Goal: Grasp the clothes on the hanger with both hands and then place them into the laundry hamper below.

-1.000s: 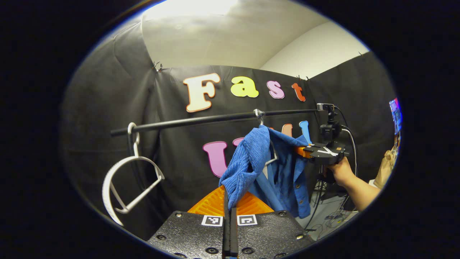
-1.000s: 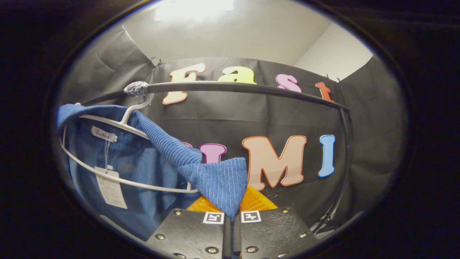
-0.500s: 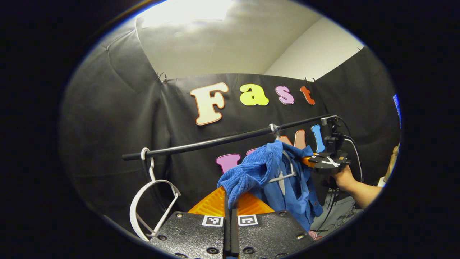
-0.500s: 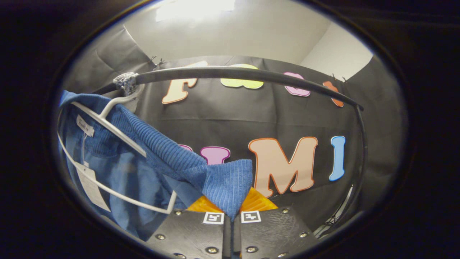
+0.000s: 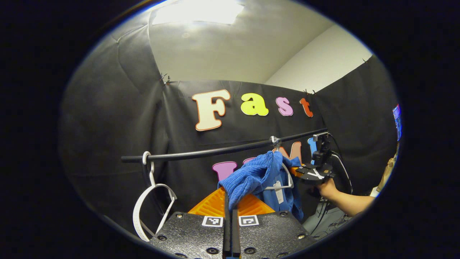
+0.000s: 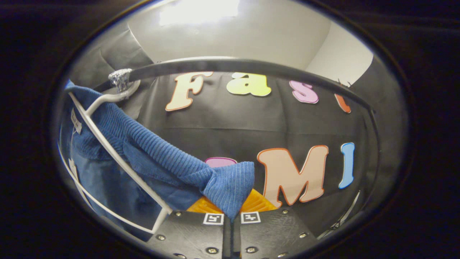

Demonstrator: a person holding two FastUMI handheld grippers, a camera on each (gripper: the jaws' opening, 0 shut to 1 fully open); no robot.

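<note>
Left gripper view shows the left gripper (image 5: 230, 216) with its jaws closed on a fold of the blue corduroy jacket (image 5: 258, 176), which hangs partly on the white hanger (image 5: 284, 181) at the black rail (image 5: 215, 151). In the right gripper view, the right gripper (image 6: 231, 217) has its jaws pinched on the other side of the jacket. So I judge that the grasp with both hands is done; taking the jacket fully off the hanger and lowering it into the hamper is left. Compared with one second ago, the hanger is tilted more steeply, the cloth has slid further down its arm, and both grippers have pulled lower and further from the rail.
</note>
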